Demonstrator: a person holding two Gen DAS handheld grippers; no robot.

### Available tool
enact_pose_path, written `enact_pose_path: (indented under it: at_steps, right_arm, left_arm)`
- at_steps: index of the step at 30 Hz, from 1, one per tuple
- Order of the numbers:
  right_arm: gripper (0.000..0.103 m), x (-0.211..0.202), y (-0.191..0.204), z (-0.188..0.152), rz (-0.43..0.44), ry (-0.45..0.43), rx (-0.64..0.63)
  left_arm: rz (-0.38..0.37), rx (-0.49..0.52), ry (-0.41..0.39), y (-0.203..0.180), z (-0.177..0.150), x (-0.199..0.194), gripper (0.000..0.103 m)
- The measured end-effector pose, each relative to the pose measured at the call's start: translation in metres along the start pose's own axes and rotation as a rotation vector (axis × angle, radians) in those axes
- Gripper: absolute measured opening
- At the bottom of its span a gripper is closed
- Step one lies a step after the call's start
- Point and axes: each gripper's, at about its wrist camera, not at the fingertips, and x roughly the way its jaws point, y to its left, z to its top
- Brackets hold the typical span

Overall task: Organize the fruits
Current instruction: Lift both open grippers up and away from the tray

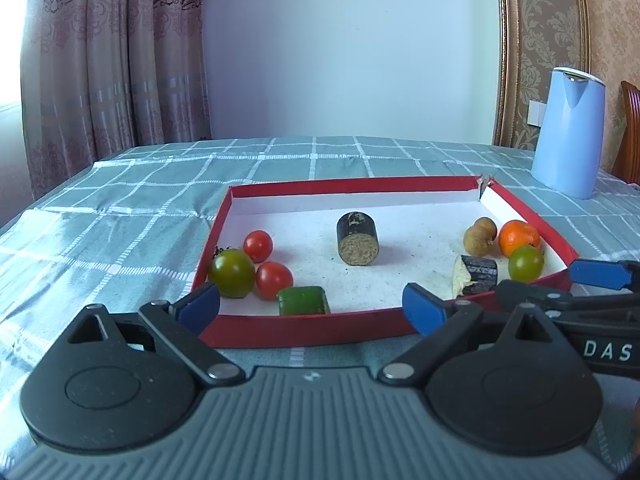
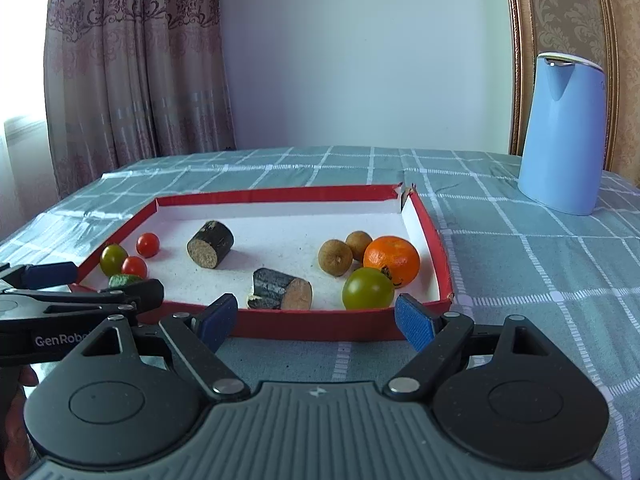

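A shallow red-rimmed tray with a white floor holds the fruit. At its left are a green tomato, two red tomatoes and a green cucumber piece. Two dark sugarcane pieces lie mid-tray. At the right are two longans, an orange and a second green tomato. My left gripper is open and empty just before the tray's near rim. My right gripper is open and empty at the near rim too.
A blue kettle stands on the table at the far right. The table has a teal checked cloth. Curtains hang at the back left and a wall stands behind. A wooden chair is at the right edge.
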Motion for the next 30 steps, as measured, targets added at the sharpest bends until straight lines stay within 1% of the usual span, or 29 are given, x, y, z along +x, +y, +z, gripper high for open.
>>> enact_pose_path:
  at_steps: [5,14,17,30]
  right_arm:
    - [0.086,-0.001,0.002,-0.002,-0.014,0.001,-0.005]
    - [0.086,0.002,0.004,-0.004,-0.041,0.029,-0.017]
    - [0.086,0.003,0.004,-0.004,-0.038,0.033,-0.019]
    - [0.086,0.006,0.007,-0.006,-0.036,0.047,-0.036]
  left_arm:
    - [-0.003,-0.013,0.002,0.003,-0.001,-0.002,0.098]
    - [0.02,-0.018,-0.016,0.005,-0.004,-0.011,0.101]
    - [0.028,-0.016,-0.021,0.005,-0.005,-0.014,0.103]
    - [0.031,-0.007,-0.014,0.007,-0.009,-0.021,0.103]
